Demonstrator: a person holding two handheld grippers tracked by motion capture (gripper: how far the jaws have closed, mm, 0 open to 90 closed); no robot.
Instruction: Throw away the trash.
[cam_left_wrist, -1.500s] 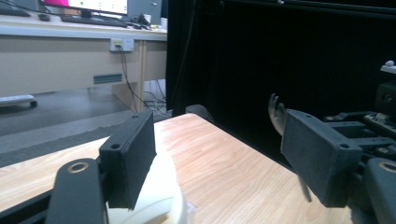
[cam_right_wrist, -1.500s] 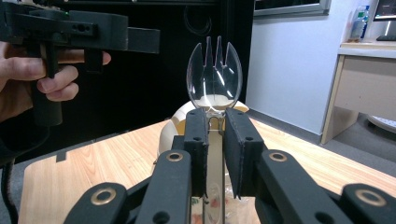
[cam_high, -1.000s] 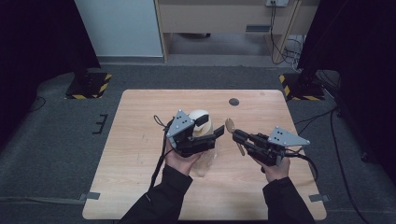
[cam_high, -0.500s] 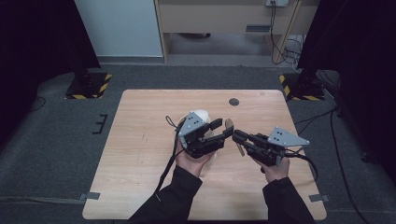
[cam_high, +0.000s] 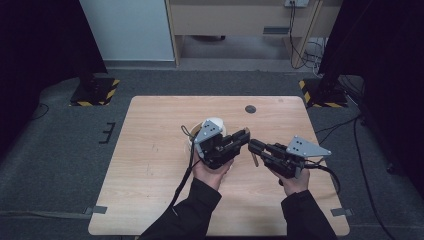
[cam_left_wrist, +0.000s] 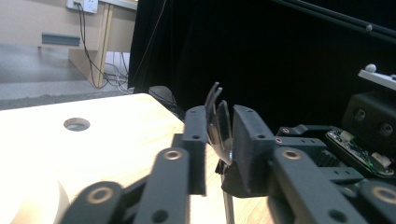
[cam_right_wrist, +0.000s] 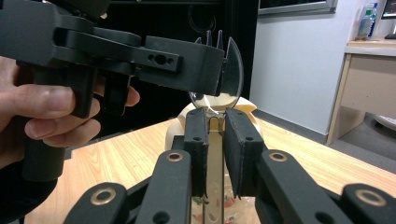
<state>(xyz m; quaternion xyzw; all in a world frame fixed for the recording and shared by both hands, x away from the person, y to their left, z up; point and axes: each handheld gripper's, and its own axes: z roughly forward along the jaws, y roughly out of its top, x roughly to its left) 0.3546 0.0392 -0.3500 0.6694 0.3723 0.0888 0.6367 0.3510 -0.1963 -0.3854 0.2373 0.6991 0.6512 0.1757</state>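
A metal spork (cam_right_wrist: 227, 70) stands upright between the two grippers over the middle of the wooden table (cam_high: 150, 150). My right gripper (cam_right_wrist: 215, 123) is shut on its handle (cam_right_wrist: 215, 158), which hangs down toward the table (cam_high: 255, 160). My left gripper (cam_left_wrist: 218, 116) comes in from the side, and its jaws are shut on the spork's head (cam_left_wrist: 219, 128), with the tines sticking up above them. In the high view, the left gripper (cam_high: 245, 136) and the right gripper (cam_high: 254, 145) meet tip to tip.
A cream rounded container (cam_high: 216, 123) sits on the table just behind the left gripper. A small round hole (cam_high: 250, 109) lies near the table's far edge. Black curtains hang at both sides, and a desk (cam_high: 240, 15) stands beyond.
My left gripper has swung right from above the cream container to the right gripper. Its jaws, spread half a second ago, now clamp the spork's head. The right gripper has barely moved.
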